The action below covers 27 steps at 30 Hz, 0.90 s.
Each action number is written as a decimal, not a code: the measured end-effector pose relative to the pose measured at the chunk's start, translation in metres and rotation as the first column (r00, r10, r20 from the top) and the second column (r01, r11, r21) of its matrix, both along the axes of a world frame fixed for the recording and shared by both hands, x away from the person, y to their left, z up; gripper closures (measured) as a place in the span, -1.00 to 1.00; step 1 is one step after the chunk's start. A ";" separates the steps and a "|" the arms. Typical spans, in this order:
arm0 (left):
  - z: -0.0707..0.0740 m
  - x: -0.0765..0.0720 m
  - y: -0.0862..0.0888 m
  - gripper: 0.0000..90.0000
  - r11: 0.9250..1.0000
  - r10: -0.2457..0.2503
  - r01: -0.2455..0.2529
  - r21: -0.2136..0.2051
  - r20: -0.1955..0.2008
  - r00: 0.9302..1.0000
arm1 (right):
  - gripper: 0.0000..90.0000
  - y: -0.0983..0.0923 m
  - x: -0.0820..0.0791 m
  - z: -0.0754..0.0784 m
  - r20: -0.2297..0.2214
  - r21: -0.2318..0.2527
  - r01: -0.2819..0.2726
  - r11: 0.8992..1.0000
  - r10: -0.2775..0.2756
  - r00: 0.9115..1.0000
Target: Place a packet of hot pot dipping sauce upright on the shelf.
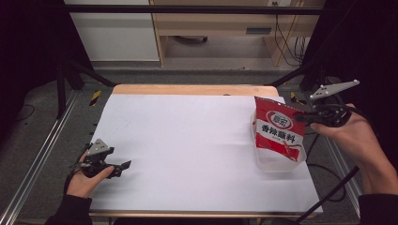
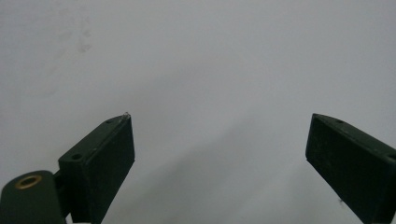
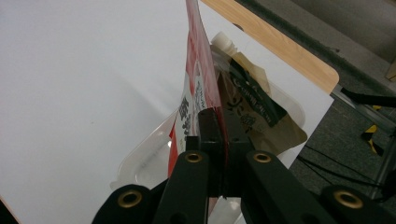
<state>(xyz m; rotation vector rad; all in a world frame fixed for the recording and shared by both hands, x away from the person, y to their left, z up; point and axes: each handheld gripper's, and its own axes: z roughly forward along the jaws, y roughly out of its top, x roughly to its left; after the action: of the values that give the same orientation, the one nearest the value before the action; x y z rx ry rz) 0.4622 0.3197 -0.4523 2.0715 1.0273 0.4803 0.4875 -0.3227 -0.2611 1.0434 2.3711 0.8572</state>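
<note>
A red seasoning packet [image 1: 277, 133] with white lettering hangs upright, its lower end inside a clear plastic tray [image 1: 280, 165] at the right side of the white sheet. My right gripper [image 1: 304, 117] is shut on the packet's upper right edge. In the right gripper view the jaws [image 3: 219, 116] pinch the red packet [image 3: 198, 79] edge-on, and a brown pouch with a white spout [image 3: 254, 109] lies in the tray [image 3: 140, 161] behind it. My left gripper [image 1: 123, 165] rests low at the front left, its jaws [image 2: 219, 140] open over bare white sheet.
A white sheet [image 1: 187, 140] covers the wooden table, whose edge [image 1: 187, 89] shows at the back. Metal frame rails run along both sides. Cables lie on the floor at the right [image 1: 328, 183].
</note>
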 end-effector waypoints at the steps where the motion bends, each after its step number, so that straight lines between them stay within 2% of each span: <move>1: 0.000 0.000 0.000 -0.82 1.000 0.000 0.000 0.001 0.000 1.000 | 1.00 -0.001 0.000 -0.003 -0.007 0.008 0.005 1.000 -0.005 1.000; 2: 0.000 0.000 0.000 -0.82 1.000 0.000 0.000 0.001 0.000 1.000 | 1.00 -0.003 -0.001 -0.008 -0.009 0.014 0.006 1.000 -0.006 1.000; 9: 0.000 0.000 0.000 -0.82 1.000 0.000 0.000 0.003 -0.001 1.000 | 1.00 -0.012 -0.007 -0.017 -0.005 0.051 0.028 0.998 -0.028 1.000; 16: 0.000 0.000 -0.001 -0.82 1.000 -0.002 0.002 0.005 -0.003 1.000 | 1.00 -0.026 -0.015 -0.024 -0.023 0.045 0.055 0.997 -0.054 0.998; 27: -0.001 0.000 -0.001 -0.82 1.000 -0.005 0.005 0.012 -0.003 1.000 | 0.99 -0.038 -0.023 -0.032 -0.062 0.041 0.083 0.996 -0.080 0.995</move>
<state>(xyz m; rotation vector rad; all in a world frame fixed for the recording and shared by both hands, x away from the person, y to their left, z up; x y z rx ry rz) 0.4619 0.3184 -0.4529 2.0853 1.0229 0.4818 0.4645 -0.3606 -0.2932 1.1904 2.3503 0.8622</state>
